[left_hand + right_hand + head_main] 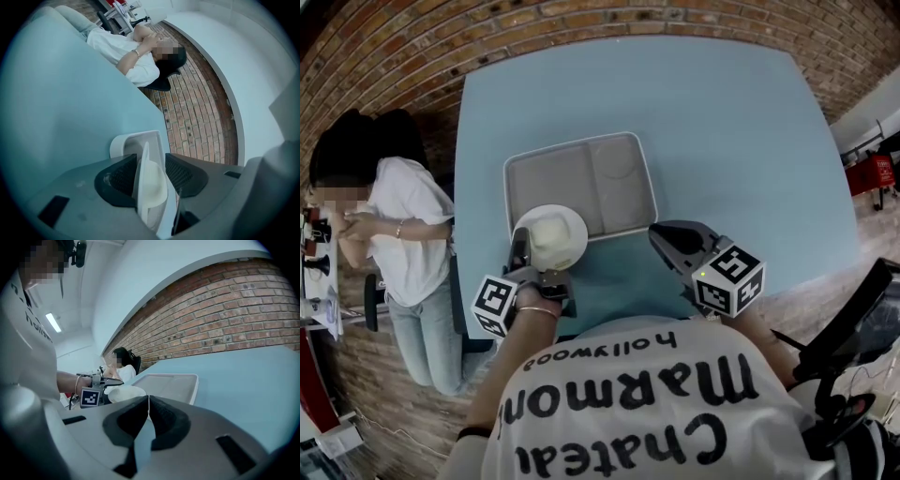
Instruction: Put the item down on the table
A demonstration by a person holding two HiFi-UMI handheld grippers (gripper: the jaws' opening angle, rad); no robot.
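A white bowl [551,234] hangs over the near left corner of the grey tray [609,187], and my left gripper [523,249] is shut on its rim. In the left gripper view the bowl [151,185] stands edge-on between the jaws of the left gripper [151,163], with the tray's corner [123,141] behind it. My right gripper [660,236] hovers off the tray's near right corner, shut and holding nothing. The right gripper view shows its shut jaws [147,401], the bowl [125,392] and the tray [171,380] beyond.
The tray lies on a light blue table [731,122] over a brick floor [384,56]. A person in a white shirt [403,234] stands at the table's left side. A red object [874,173] sits off the right edge.
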